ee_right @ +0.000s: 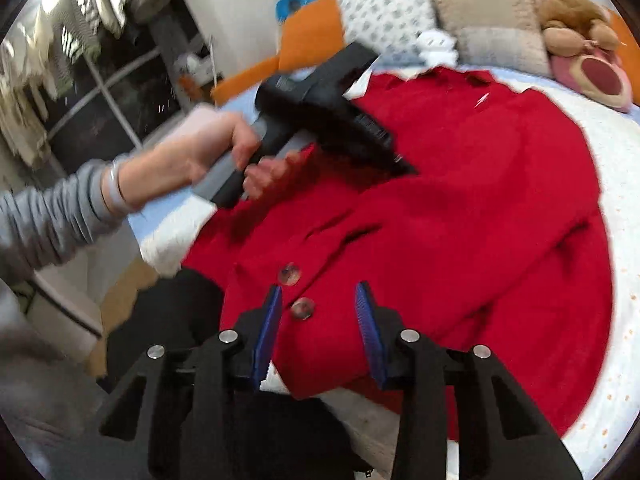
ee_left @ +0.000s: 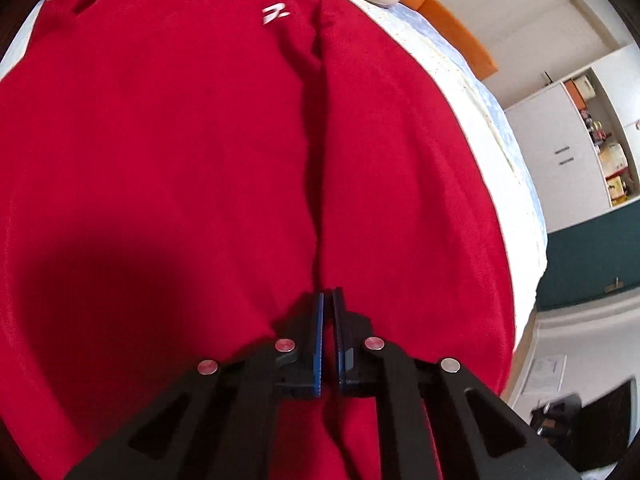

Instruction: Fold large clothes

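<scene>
— Black-fingered, blue-padded, the left gripper (ee_left: 328, 300) has its jaws drawn together over a crease in the red coat (ee_left: 168, 152); whether cloth is pinched, one cannot tell
— And the right gripper (ee_right: 318, 292)?
— Jaws partly apart above the coat's buttoned edge, by two buttons (ee_right: 290, 274), gripping nothing
— Where's the coat?
— Spread flat on the white bedspread (ee_right: 624, 264), pillows (ee_right: 492, 28) and a plush toy (ee_right: 588, 60) beyond it

White logo mark on red coat (ee_left: 275, 14) — no legible text.
</scene>
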`<state>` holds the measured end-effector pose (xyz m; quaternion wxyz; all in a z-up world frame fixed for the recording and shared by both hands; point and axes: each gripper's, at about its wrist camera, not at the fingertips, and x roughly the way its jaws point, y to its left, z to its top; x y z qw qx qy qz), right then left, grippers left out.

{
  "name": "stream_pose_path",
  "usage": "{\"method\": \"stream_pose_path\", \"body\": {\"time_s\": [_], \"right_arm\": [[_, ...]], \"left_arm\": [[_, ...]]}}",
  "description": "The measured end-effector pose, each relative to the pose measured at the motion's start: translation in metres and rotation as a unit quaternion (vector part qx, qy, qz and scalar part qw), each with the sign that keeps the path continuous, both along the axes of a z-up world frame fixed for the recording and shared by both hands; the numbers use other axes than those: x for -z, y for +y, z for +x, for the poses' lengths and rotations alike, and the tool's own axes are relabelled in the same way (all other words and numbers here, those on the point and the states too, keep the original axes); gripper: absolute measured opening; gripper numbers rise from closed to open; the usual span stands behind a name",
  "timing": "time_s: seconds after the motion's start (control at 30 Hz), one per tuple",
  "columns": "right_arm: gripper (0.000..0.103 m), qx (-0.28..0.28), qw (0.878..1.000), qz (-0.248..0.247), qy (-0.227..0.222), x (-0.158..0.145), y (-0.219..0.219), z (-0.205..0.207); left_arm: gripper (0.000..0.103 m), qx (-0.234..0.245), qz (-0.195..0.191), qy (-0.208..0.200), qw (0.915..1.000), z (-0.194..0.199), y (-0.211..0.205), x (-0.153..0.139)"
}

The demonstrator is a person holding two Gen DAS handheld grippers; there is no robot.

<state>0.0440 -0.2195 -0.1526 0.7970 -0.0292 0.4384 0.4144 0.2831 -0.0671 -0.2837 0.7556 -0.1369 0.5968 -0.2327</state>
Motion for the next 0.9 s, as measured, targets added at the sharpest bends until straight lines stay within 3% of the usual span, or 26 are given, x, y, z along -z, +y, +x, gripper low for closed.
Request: {"method": "stream_pose_path", "body": {"time_s": [0.1,0.17,0.2,0.23,0.27,0.3,0.33,0.4,0.47,0.57,0.7,0.83,0.9], "right_arm": [[0.034,-0.002,0.996,-0.089,0.004,0.03,0.024,-0.001],[0.035,0.002,0.994,-0.106,-0.004,0.032,0.033,-0.006],[0.037,0.007,0.994,-0.107,-0.006,0.026,0.034,-0.007],[0.037,0.012,0.994,-0.106,-0.011,0.02,0.035,-0.008],[0.038,0.021,0.995,-0.098,-0.028,0.006,0.036,-0.011],[0.038,0.022,0.995,-0.093,-0.042,-0.005,0.038,-0.017],[0.045,0.019,0.995,-0.083,-0.059,-0.018,0.044,-0.022],[0.066,-0.007,0.995,-0.055,-0.085,-0.038,0.06,-0.036],[0.076,-0.044,0.99,-0.053,-0.121,-0.048,0.084,-0.052],[0.077,-0.115,0.973,-0.089,-0.178,-0.043,0.138,-0.074],[0.076,-0.17,0.964,-0.099,-0.179,-0.026,0.192,-0.08],[0.064,-0.199,0.95,-0.147,-0.189,0.001,0.234,-0.079],[0.063,-0.215,0.944,-0.166,-0.186,0.017,0.244,-0.084]], "left_arm": [[0.01,0.002,0.011,-0.021,0.9997,-0.003,-0.006,0.007],[0.01,0.007,0.019,-0.033,0.9993,-0.006,-0.012,0.001],[0.017,0.007,0.014,-0.031,0.9994,-0.017,-0.007,-0.001],[0.035,0.005,0.002,-0.028,0.9996,-0.021,-0.003,-0.006],[0.043,0.001,-0.011,-0.031,0.9995,-0.027,0.004,-0.012],[0.058,-0.005,-0.021,-0.038,0.999,-0.032,0.011,-0.021],[0.078,-0.026,-0.01,-0.058,0.9979,-0.042,0.023,-0.035],[0.09,-0.051,0.001,-0.081,0.9954,-0.058,0.041,-0.056],[0.09,-0.072,-0.009,-0.088,0.9934,-0.077,0.067,-0.073],[0.091,-0.116,-0.018,-0.093,0.9887,-0.111,0.113,-0.09],[0.091,-0.162,-0.006,-0.099,0.9817,-0.165,0.176,-0.097],[0.091,-0.197,-0.006,-0.093,0.9759,-0.2,0.239,-0.096],[0.091,-0.217,-0.007,-0.087,0.9724,-0.211,0.266,-0.091]]}}
